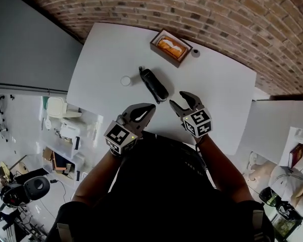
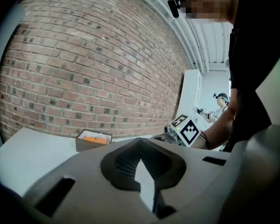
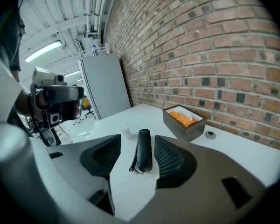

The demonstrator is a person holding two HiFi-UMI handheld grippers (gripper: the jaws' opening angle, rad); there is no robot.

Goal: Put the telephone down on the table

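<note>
Flat on the white rectangular worktop (image 1: 101,54), near its middle: a slim black plastic telephone handset (image 1: 155,84), long and narrow with rounded ends, laid slantwise across the head view. Along 1 side of it, a thin black coiled cord (image 3: 133,164) curling onto the surface. Touched by nothing. Beyond it, by the red brick wall (image 1: 141,4), an open brown rectangular box (image 1: 170,46) with orange contents, and just beside that a small grey round disc (image 1: 195,53). To the handset's left in the head view, apart from it, a small white round object (image 1: 125,80). Nearer the person, over the worktop's near edge, 2 tools side by side. Left hand-held gripper (image 1: 150,106) clenched, tips together with nothing between them. Right hand-held gripper (image 1: 178,99) released, jaws spread wide and empty, aimed at the handset, with the handset framed well ahead and clear of both pads.
</note>
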